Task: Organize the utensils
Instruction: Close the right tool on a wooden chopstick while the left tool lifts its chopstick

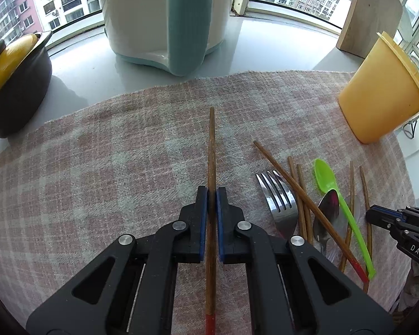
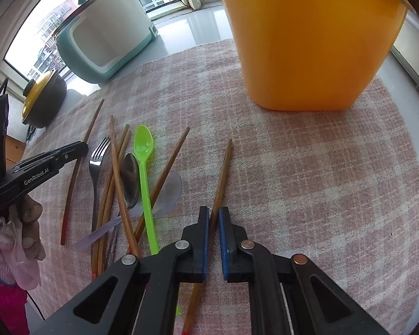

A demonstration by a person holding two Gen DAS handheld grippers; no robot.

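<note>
My left gripper (image 1: 212, 192) is shut on a brown chopstick (image 1: 211, 145) with a red end, held lengthwise over the plaid cloth (image 1: 111, 153). My right gripper (image 2: 213, 212) has its jaws nearly closed around another brown chopstick (image 2: 223, 173), with a small gap on the right pad; I cannot tell if it grips. Between them lies a pile: a metal fork (image 2: 96, 162), a metal spoon (image 2: 130, 178), a green plastic spoon (image 2: 143, 164), a clear plastic spoon (image 2: 167, 195) and several chopsticks (image 2: 117, 173). An orange cup (image 2: 307, 42) stands just ahead of the right gripper.
A white and teal kettle (image 1: 167, 19) stands behind the cloth. A black pot with a yellow lid (image 1: 11, 78) sits at far left. A wooden board (image 1: 371, 14) leans at the back right. The orange cup (image 1: 382, 92) is on the cloth's right corner.
</note>
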